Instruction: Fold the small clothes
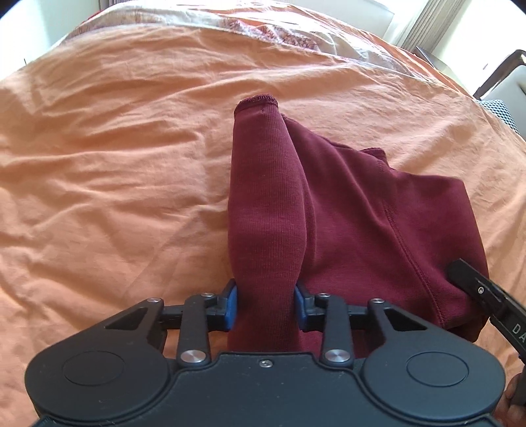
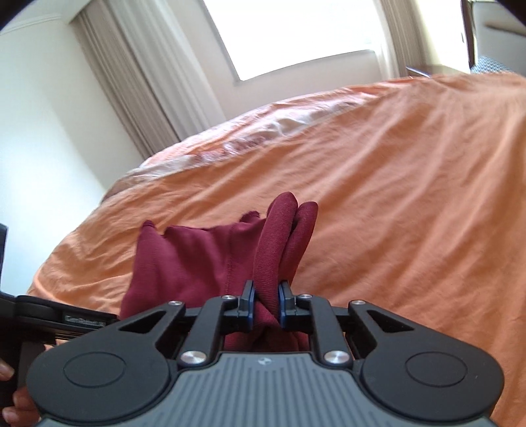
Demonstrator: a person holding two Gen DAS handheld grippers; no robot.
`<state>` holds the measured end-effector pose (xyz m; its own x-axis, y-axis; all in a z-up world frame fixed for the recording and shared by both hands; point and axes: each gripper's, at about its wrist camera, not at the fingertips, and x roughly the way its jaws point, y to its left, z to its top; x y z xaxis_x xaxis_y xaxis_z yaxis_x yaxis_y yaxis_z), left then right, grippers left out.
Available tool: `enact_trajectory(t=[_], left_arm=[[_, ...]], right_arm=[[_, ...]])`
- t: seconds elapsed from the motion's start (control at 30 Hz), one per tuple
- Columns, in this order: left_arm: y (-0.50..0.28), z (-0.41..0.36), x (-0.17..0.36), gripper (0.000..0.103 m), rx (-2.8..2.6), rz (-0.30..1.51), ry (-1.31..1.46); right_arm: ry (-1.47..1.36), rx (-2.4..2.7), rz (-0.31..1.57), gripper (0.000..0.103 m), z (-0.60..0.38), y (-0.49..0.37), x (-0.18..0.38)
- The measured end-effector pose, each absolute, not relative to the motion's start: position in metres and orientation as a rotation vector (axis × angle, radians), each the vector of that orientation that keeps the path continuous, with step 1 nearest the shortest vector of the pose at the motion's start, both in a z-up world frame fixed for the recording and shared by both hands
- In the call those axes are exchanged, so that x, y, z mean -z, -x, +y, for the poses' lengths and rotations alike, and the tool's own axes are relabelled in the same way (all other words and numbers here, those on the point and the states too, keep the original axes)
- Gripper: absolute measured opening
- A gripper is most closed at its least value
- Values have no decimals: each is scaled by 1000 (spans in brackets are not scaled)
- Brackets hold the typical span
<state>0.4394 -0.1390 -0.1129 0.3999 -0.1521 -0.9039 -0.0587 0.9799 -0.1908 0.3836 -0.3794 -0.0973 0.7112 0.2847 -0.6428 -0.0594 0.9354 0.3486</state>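
Note:
A dark red knit garment (image 1: 355, 210) is held up over the orange bed sheet (image 1: 115, 157). My left gripper (image 1: 265, 303) is shut on a bunched fold of it, and a sleeve-like tube with a stitched hem runs forward from its blue pads. The right gripper's finger (image 1: 473, 285) shows at the garment's right edge. In the right wrist view my right gripper (image 2: 265, 302) is shut on another gathered part of the garment (image 2: 197, 259), with two rounded folds rising beyond the pads. The left gripper's body (image 2: 56, 315) shows at the left.
The bed sheet (image 2: 411, 197) stretches wide on all sides, wrinkled. A patterned pale cover (image 1: 263, 26) lies at the far end. Beyond the bed are a curtain (image 2: 138, 75), a bright window (image 2: 296, 33) and a dark chair (image 1: 503, 75). A person's fingers (image 2: 10, 387) show bottom left.

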Motion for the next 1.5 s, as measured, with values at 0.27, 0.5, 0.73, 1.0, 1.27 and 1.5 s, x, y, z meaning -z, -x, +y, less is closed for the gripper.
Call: enact_trajectory(t=[0.27, 0.5, 0.73, 1.0, 1.27, 1.5], left_arm=[[-403, -109, 89, 34, 48, 1144, 205], [-368, -59, 78, 34, -22, 1125, 213], [-345, -6, 69, 34, -111, 1109, 224], [-325, 26, 70, 34, -178, 1083, 201], [-314, 23, 114, 37, -193, 1158, 175], [-317, 21, 114, 43, -185, 1169, 150]], right_arm=[[-239, -291, 731, 15, -334, -361, 68], [-176, -399, 722, 15, -276, -344, 56], [-191, -471, 717, 15, -226, -333, 57], [-165, -495, 724, 15, -194, -329, 71], [-151, -393, 858, 15, -205, -320, 119], [-141, -347, 880, 21, -209, -319, 119]])
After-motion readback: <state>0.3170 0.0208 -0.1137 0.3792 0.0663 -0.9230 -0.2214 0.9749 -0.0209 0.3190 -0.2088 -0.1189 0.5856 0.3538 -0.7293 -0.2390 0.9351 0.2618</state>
